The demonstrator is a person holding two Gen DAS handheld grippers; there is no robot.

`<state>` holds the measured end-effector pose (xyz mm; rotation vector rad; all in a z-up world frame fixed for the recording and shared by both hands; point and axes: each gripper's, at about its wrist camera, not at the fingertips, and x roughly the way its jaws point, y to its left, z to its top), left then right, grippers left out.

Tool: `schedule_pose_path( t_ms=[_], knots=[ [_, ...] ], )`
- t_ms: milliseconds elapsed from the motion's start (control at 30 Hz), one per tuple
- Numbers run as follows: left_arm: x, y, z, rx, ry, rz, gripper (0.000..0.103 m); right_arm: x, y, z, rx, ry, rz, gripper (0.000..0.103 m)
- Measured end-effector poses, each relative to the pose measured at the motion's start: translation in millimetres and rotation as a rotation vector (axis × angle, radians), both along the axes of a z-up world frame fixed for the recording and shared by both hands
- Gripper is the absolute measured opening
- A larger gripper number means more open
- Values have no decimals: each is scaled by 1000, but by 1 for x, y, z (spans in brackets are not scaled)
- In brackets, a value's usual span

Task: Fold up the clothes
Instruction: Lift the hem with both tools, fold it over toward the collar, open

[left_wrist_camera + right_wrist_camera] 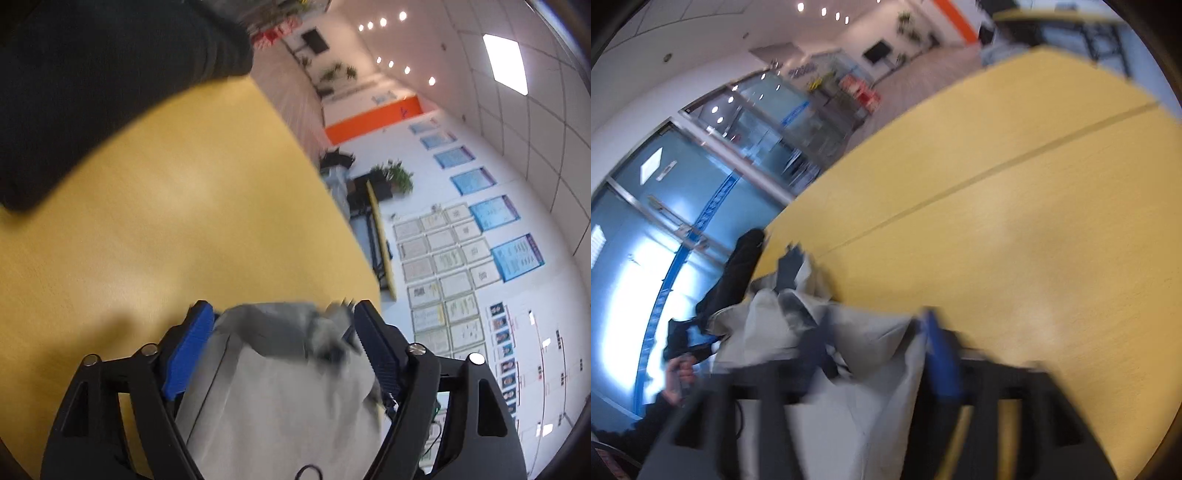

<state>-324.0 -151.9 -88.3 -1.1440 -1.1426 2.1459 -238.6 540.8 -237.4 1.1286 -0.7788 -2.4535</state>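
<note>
A grey garment (280,380) with dark trim lies between the blue-padded fingers of my left gripper (282,314), held above the yellow table (166,206). The jaws stand fairly wide with the cloth bunched between them. In the right wrist view, the same grey garment (849,369) fills the space between the fingers of my right gripper (857,332), which is blurred by motion. The garment stretches left toward the other gripper (687,339) and a person's hand (677,376).
A black garment (92,85) lies on the table at the upper left. The table's far edge (332,199) drops to the floor. A seam (997,170) runs across the tabletop. Glass doors (665,221) stand beyond the table.
</note>
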Motion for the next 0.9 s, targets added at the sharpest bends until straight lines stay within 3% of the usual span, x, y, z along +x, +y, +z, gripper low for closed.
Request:
schedule_pose_path(
  t_ms=[33,100,200,267,367,433,467,567,633,733,900],
  knots=[
    [0,-6,10,-4,26,20,82,6,4,13,31,53,-34,100],
    [2,-1,29,-76,88,-19,85,16,1,38,58,149,-37,100],
    [3,50,32,-286,134,-231,85,21,-18,70,116,247,11,102],
    [2,89,22,-417,138,-380,85,9,-70,72,191,232,156,102],
    [-4,135,-14,-537,103,-517,84,-8,-149,40,250,151,365,102],
    [-9,155,-41,-617,73,-568,79,-21,-174,13,285,104,398,102],
    [-14,158,-51,-648,65,-573,79,-31,-174,1,300,79,360,102],
    [-35,154,-63,-645,75,-558,79,-61,-147,-34,303,-37,183,101],
    [-35,153,-63,-649,82,-555,79,-67,-113,-46,358,-100,56,98],
    [-28,153,-60,-679,104,-548,79,-54,-68,-43,465,-127,-79,97],
    [21,136,-2,-644,246,-489,79,27,-55,20,426,65,-87,97]
  ],
)
